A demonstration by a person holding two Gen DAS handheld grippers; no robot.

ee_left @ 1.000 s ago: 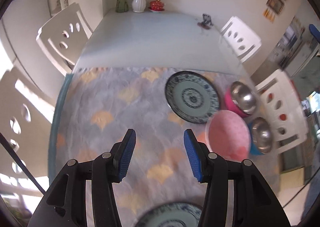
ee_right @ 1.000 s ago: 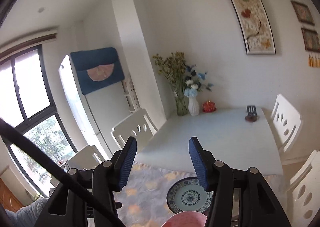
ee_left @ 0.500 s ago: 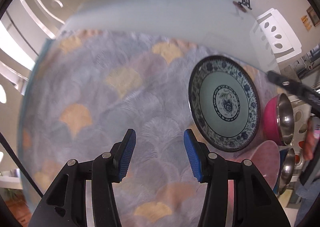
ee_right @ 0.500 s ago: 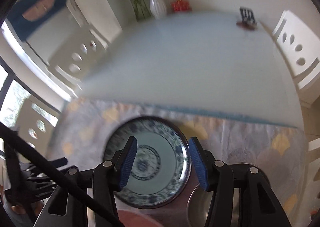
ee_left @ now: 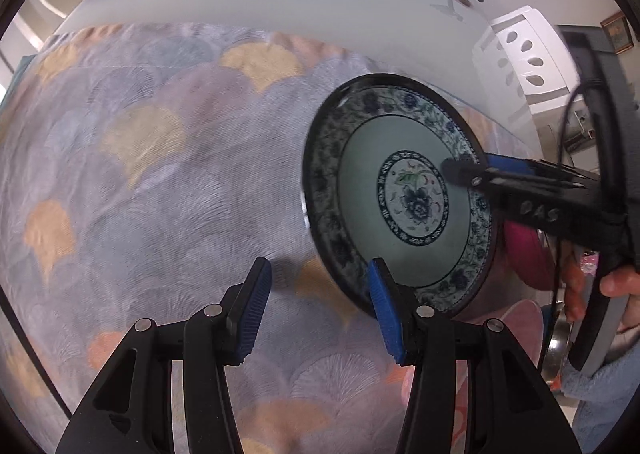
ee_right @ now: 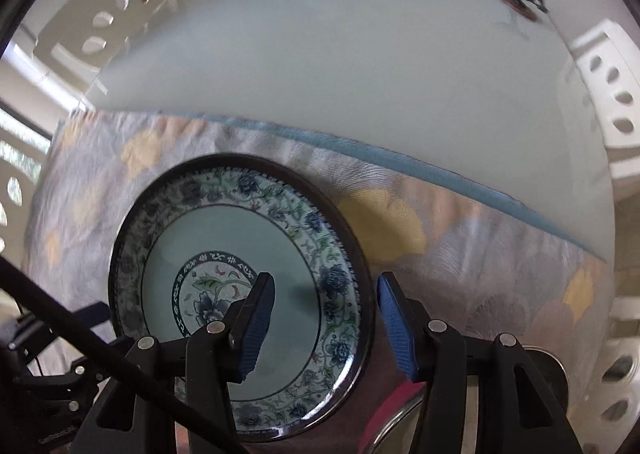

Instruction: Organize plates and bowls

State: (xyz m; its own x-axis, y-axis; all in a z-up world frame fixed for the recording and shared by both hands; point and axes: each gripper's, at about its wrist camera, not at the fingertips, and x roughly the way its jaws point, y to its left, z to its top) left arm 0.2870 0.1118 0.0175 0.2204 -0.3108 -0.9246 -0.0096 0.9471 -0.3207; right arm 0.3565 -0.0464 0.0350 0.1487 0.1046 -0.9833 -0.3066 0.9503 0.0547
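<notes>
Both grippers are hovering over the patterned plate, which is lying flat on the scallop-print cloth covering the near part of the table. The right gripper is pointing almost straight down with its jaws standing partly open and holding nothing; 1 finger is hanging over the plate's well and the other outside the right rim, so it looks lined up to pinch that rim. The left gripper is also empty, its jaws apart, with its right pad appearing just at the plate's near edge and the other over bare cloth, probably there to steady or take the plate. A pink bowl with a steel inside is sitting just beside the plate, partly hidden; more bowls are showing near it. Judging by this, stacking has not started yet.
</notes>
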